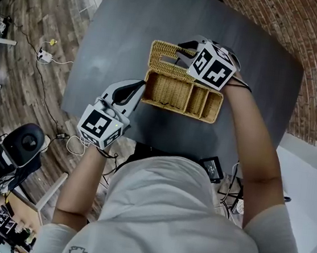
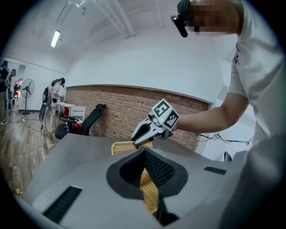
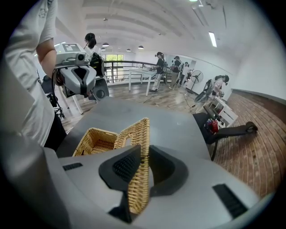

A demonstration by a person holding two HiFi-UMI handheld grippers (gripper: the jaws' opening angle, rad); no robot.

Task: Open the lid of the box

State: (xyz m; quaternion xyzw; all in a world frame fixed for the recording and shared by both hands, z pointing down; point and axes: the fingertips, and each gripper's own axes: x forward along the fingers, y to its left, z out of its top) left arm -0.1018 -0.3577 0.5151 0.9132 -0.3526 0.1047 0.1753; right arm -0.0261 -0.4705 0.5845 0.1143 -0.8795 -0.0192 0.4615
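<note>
A woven wicker box (image 1: 179, 94) with several compartments lies on the dark grey table (image 1: 130, 28). Its lid (image 1: 166, 58) is swung up and back along the far side. My left gripper (image 1: 142, 89) is shut on the box's left end wall (image 2: 149, 192), which runs between its jaws. Over the far side, my right gripper (image 1: 181, 54) is shut on the raised lid (image 3: 139, 147), whose edge stands between the jaws (image 3: 142, 174). The right gripper view also shows the open box (image 3: 96, 141) and the left gripper (image 3: 85, 82) beyond it.
A small black device (image 1: 213, 167) lies at the table's near edge. A black chair (image 1: 18, 146) and cables (image 1: 47, 55) are on the wooden floor to the left. A brick wall (image 1: 307, 32) runs behind the table. People stand far off (image 3: 158, 67).
</note>
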